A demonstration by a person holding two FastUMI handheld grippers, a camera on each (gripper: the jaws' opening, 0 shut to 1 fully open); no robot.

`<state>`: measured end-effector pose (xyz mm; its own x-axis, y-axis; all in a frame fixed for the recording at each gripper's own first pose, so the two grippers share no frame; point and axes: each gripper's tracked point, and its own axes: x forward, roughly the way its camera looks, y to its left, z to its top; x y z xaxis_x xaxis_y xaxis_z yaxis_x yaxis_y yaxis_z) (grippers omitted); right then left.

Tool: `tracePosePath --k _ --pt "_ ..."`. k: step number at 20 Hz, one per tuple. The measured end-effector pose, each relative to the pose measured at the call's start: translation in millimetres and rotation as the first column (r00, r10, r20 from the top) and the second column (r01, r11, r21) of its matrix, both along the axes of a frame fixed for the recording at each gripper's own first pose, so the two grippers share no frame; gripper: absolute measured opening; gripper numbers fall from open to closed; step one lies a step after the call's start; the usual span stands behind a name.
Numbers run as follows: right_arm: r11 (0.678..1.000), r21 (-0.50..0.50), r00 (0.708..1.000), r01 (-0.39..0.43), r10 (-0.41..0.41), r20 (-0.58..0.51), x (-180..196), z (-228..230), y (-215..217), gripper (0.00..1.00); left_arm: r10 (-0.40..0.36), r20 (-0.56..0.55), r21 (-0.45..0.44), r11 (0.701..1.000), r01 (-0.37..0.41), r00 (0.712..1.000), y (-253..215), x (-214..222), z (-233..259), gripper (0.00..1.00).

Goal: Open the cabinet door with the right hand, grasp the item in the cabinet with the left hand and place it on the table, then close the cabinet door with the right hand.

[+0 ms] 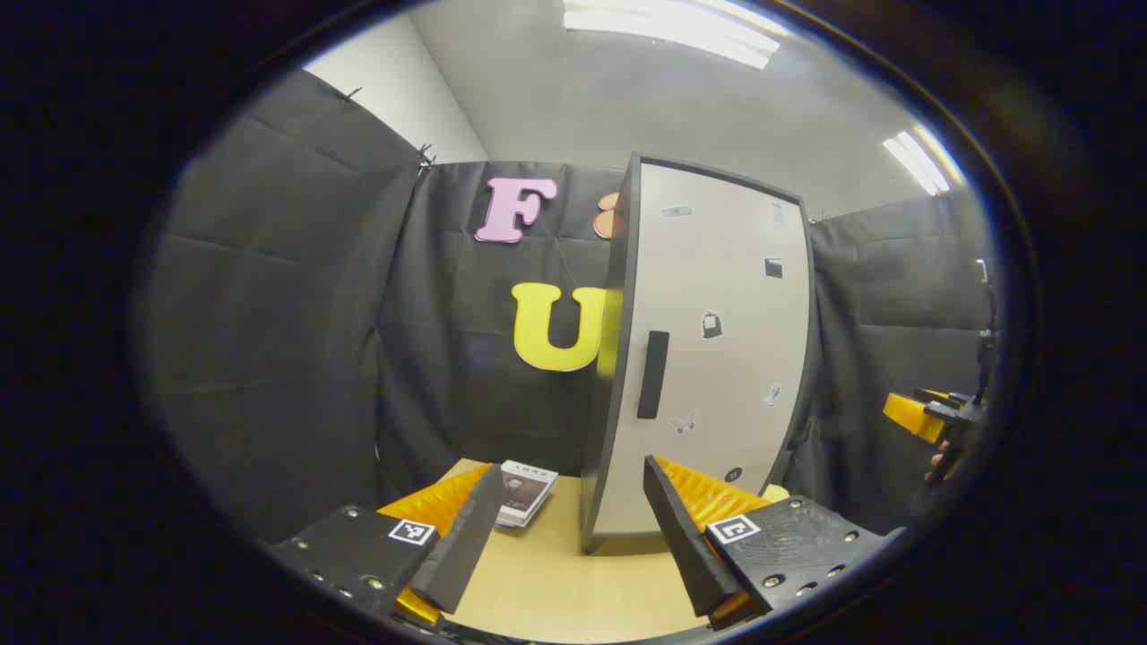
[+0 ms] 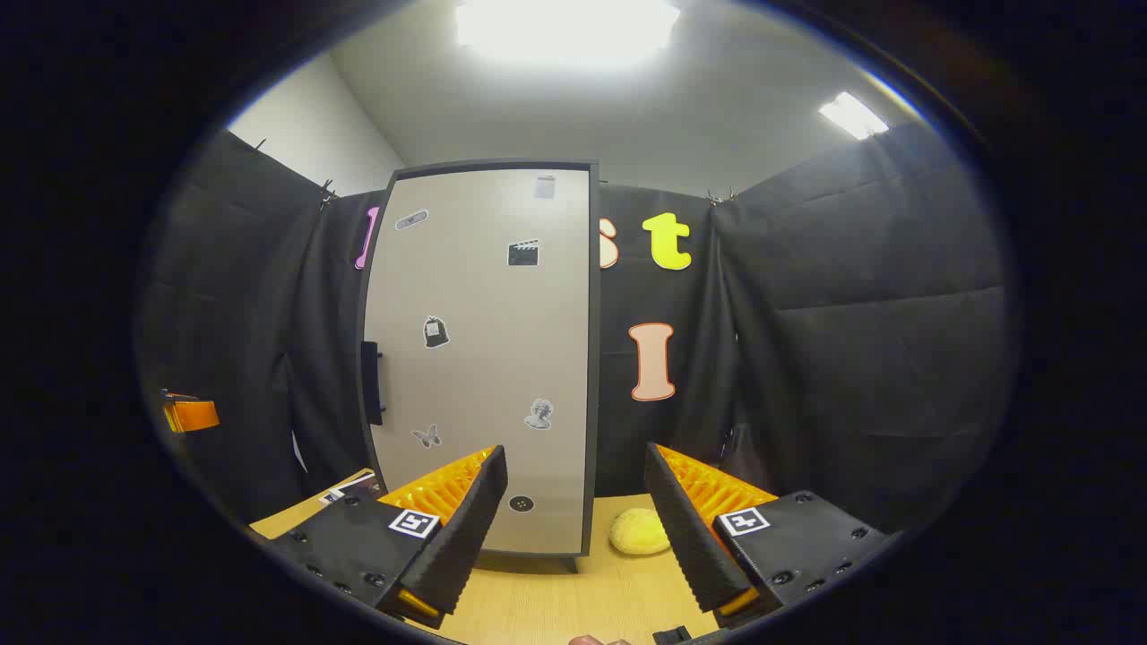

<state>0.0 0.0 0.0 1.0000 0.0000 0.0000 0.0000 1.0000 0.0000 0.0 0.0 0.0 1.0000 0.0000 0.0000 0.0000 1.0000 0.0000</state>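
I have both pairs of fingers spread wide and empty: my left gripper (image 1: 573,528) hangs over the near part of the wooden surface (image 1: 556,591), and my right gripper (image 2: 573,520) hovers in front of the cabinet (image 2: 484,358). The cabinet stands upright toward the back of the surface with its door (image 1: 708,358) shut flat, so I judge the task to be at its first step, the opening not yet done. The item I am meant to fetch must be inside; with the door closed I cannot see it or say what it is. The dark handle (image 1: 652,374) is a vertical bar near the door's edge, about halfway up; in the right gripper view it sits at the door's left edge (image 2: 371,383), away from where my right fingers point. Next, I think, my right hand must shift toward that edge, turn so the fingers straddle the bar, close on it, and swing the door outward. My left hand should hold back, clear of the swing. A small booklet (image 1: 524,491) lies on the surface just left of the cabinet, and a yellow sponge-like lump (image 2: 639,531) lies by the cabinet's right foot; neither should catch the door, as I judge it.
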Motion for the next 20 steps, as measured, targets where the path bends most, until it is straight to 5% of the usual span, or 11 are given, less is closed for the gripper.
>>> tracePosePath --k 8,12,20 --pt "0.994 0.053 0.994 -0.093 0.096 -0.049 27.6 -8.4 -14.8 0.97 0.119 -0.021 0.058 0.991 -0.118 0.993 -20.4 -29.7 3.4 0.93" --pt "0.987 0.048 0.985 -0.155 0.158 -0.067 32.7 -16.7 -23.1 0.93 0.177 -0.026 0.015 0.984 -0.177 0.984 -37.0 -35.4 -6.4 0.93" --pt "0.976 0.116 0.971 -0.185 0.200 -0.132 38.5 -41.4 -24.6 0.97 0.206 -0.074 -0.012 0.978 -0.207 0.976 -49.3 -44.9 -36.8 0.93"
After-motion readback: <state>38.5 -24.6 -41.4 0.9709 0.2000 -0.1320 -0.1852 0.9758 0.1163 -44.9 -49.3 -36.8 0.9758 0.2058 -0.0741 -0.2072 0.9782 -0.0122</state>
